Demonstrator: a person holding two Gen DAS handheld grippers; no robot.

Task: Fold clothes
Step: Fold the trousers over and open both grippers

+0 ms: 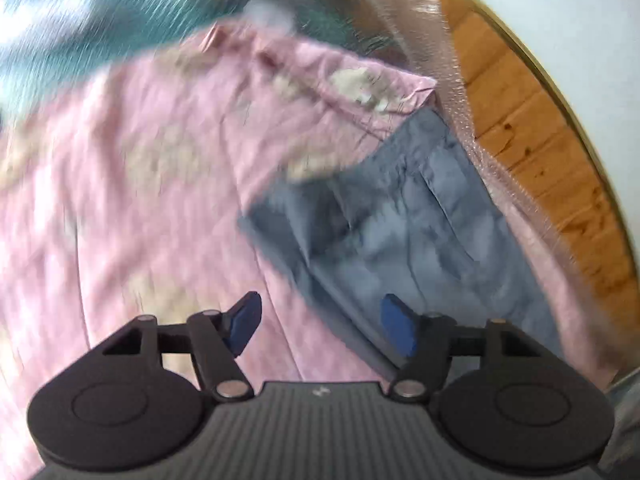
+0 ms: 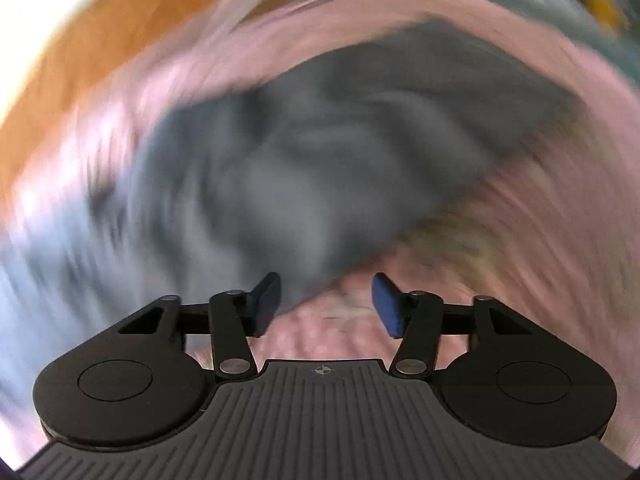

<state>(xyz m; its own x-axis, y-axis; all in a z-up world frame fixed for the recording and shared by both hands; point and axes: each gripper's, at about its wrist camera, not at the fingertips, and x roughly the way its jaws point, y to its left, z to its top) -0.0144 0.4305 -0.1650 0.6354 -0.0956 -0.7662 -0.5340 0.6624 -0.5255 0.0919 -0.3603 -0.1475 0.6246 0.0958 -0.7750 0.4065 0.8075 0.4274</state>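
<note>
The grey cotton garment [image 1: 404,216], creased and lumpy, lies on a pink patterned bedsheet [image 1: 132,184], close to the bed's edge where a clear plastic strip [image 1: 460,104] meets the orange wooden floor [image 1: 532,128]. I can't tell whether it's bunched waiting for a fold or partly folded already; its outline is too blurred, especially in my right view. A teal cloth [image 1: 92,12] sits beyond the pink sheet. My left gripper [image 1: 320,322] hangs over the garment's near corner, jaws apart, nothing between them. My right gripper [image 2: 326,306] hovers over the garment's near tip, jaws apart too, empty. Both views are smeared. My judgement: whatever comes next, I'd steady both hands, find a clean hem edge rather than a crease, and pinch only the grey layer, not the sheet beneath.
</note>
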